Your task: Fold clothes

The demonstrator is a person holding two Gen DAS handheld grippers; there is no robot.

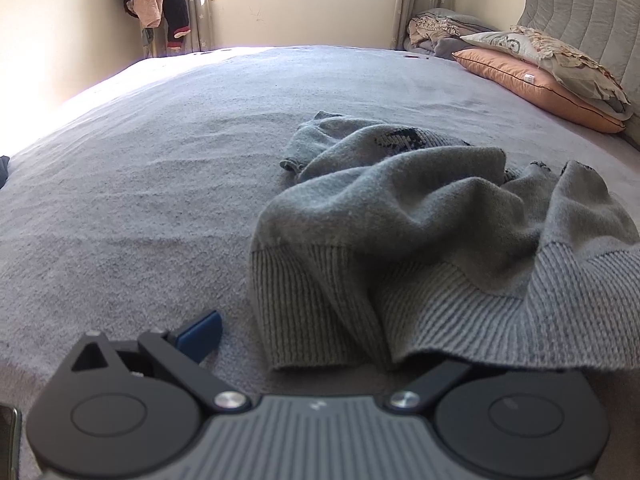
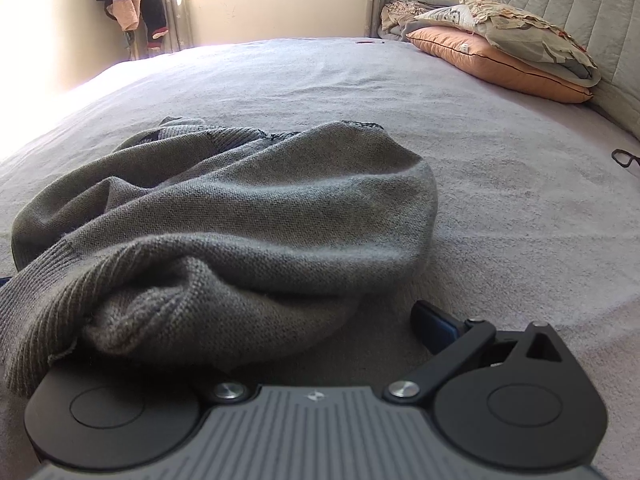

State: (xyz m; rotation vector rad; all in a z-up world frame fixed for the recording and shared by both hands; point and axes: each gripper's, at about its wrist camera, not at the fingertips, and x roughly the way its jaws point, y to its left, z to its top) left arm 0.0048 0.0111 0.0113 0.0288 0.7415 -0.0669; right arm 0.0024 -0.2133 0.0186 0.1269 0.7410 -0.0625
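1. Gripper, left [image 1: 320, 344]: spread wide, its blue finger pad [image 1: 200, 336] bare on the bed [image 1: 140, 200], the other finger hidden under the hem.
2. Grey sweater [image 1: 420, 216] lies crumpled mid-bed, between both tools.
3. Right gripper [image 2: 280, 344]: spread, one finger under fabric.

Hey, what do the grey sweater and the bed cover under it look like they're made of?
Grey sweater: a soft knit, likely wool or a wool-like blend; matte and slightly fuzzy, with a ribbed hem and visible stitch loops in the right wrist view. Bed cover: looks like a napped, fleece-like or terry fabric; matte grey-lilac with a fine pebbly texture. The exact fibre of either cannot be told.
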